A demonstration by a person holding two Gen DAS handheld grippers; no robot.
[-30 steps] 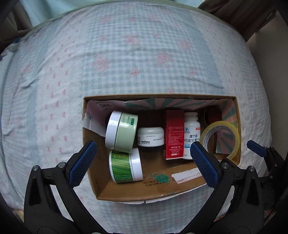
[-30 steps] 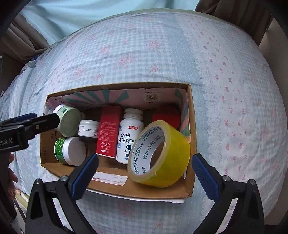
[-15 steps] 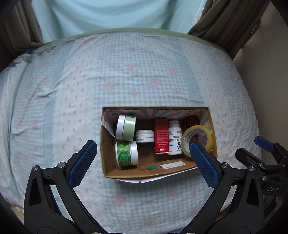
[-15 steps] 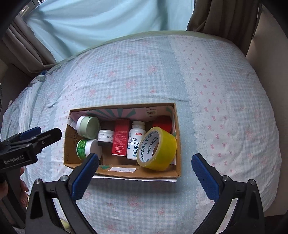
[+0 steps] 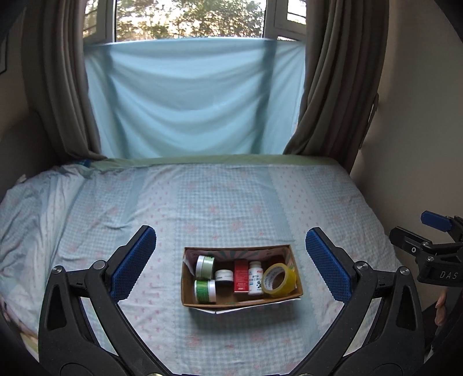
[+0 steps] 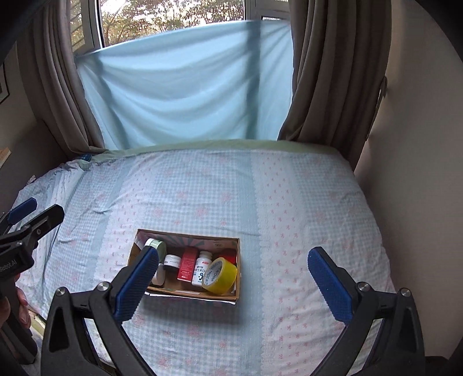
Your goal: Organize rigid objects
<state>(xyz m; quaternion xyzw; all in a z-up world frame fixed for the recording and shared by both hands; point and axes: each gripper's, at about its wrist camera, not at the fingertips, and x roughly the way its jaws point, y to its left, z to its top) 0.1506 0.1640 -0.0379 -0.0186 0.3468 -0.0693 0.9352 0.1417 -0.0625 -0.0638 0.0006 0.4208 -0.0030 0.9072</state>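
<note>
Left wrist view: the left gripper (image 5: 231,260) is held above the near part of the bed (image 5: 231,202), its blue-padded fingers (image 5: 131,264) spread wide apart with nothing between them. On the checked bedsheet, toward the near edge and roughly midway between the side edges, sits an open cardboard box (image 5: 241,302). Inside it, at the left end, a pale green jar (image 5: 205,266) lies on its side, with a dark green jar (image 5: 205,290) on its side just in front of it. A small white jar (image 5: 224,276) stands next, then a red carton (image 5: 241,275) upright, a white pill bottle (image 5: 256,277) upright, and a roll of yellow tape (image 5: 279,280) on edge at the right end, leaning against the box wall. The right gripper (image 5: 434,245) shows at the bed's right edge, well apart from the box. Beyond the far edge, a light blue cloth (image 5: 191,95) hangs across a window (image 5: 188,17) between grey-brown curtains (image 5: 341,78). Right wrist view: the right gripper (image 6: 231,274) is likewise held above the bed (image 6: 289,188), its fingers (image 6: 330,282) wide apart and empty. The cardboard box (image 6: 191,295) lies near the bed's near edge; the left finger covers part of its left end. The yellow tape (image 6: 220,276), white pill bottle (image 6: 202,269), red carton (image 6: 188,264), small white jar (image 6: 172,261) and pale green jar (image 6: 156,245) are all inside. The left gripper (image 6: 23,222) stands at the left edge of the bed, a hand (image 6: 11,312) on its handle.
</note>
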